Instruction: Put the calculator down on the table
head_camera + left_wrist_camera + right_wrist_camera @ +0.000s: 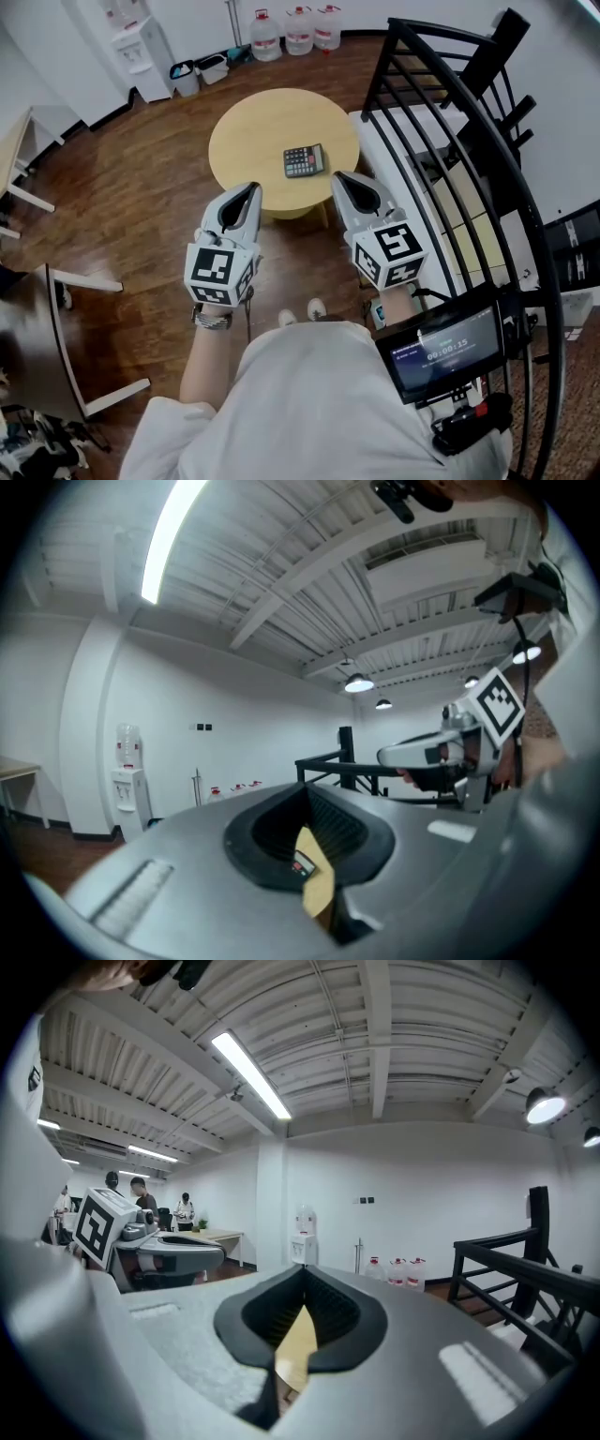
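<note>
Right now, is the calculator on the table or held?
On the table: the calculator lies flat, clear of the left tool and right tool.

Table: pale wood, smooth top with a satin finish. On the table, calculator: dark matt plastic, lighter keys. Floor under the table: dark wood boards, glossy, catching light. Railing beside the table: black-painted metal. Left gripper and right gripper: grey matt plastic shells. Pads: black, ribbed, rubbery.

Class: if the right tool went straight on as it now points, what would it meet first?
Probably the water dispenser by the far wall; the right tool points level, seemingly passing above the table and calculator. Depth is unclear.
</note>
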{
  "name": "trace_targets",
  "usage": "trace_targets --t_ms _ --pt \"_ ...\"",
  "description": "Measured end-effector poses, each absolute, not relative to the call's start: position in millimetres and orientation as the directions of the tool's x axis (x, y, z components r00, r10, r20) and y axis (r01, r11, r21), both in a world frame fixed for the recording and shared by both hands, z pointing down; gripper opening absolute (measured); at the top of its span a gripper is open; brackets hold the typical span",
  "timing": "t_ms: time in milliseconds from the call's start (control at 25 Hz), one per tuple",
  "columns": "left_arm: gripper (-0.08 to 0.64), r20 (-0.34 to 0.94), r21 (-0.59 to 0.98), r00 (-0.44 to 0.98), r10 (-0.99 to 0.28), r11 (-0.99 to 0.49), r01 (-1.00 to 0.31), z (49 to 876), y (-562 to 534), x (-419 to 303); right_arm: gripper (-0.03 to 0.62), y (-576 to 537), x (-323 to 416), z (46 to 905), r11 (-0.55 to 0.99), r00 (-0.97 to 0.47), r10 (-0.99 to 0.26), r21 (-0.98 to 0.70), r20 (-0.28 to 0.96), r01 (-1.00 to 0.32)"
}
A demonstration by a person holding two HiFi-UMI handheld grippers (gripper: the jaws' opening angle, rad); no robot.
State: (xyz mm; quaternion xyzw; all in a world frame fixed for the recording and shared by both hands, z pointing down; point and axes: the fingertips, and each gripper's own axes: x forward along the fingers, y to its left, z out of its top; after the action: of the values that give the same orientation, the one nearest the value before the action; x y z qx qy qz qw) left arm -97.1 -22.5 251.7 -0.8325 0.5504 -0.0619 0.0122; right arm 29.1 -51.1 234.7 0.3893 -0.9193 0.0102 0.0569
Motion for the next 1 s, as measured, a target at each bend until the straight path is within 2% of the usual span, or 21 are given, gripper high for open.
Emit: trace_targets --t_ms 240,480,800,1000 --pt "0.008 0.079 -0.110 0.426 -0.901 -0.432 -0.895 253 -20 -90 0.003 -41 35 232 0.675 -0.673 -0.734 -0.010 0.091 -0.738" --pt "0.008 0.114 -0.066 0.463 -0.879 -0.472 -0.879 273 -10 -86 0.003 -42 43 248 0.647 -0.649 -0.752 -0.058 0.116 -0.761" --pt "0.008 0.133 -0.019 0.428 -0.894 -0.434 -0.901 291 14 -72 0.002 -15 60 264 0.672 -0.674 -0.724 -0.071 0.149 -0.737" --pt "0.008 0.127 -0.020 0.413 -0.902 -0.419 -0.908 285 47 -50 0.002 18 83 252 0.679 -0.681 -0.721 -0.066 0.123 -0.731"
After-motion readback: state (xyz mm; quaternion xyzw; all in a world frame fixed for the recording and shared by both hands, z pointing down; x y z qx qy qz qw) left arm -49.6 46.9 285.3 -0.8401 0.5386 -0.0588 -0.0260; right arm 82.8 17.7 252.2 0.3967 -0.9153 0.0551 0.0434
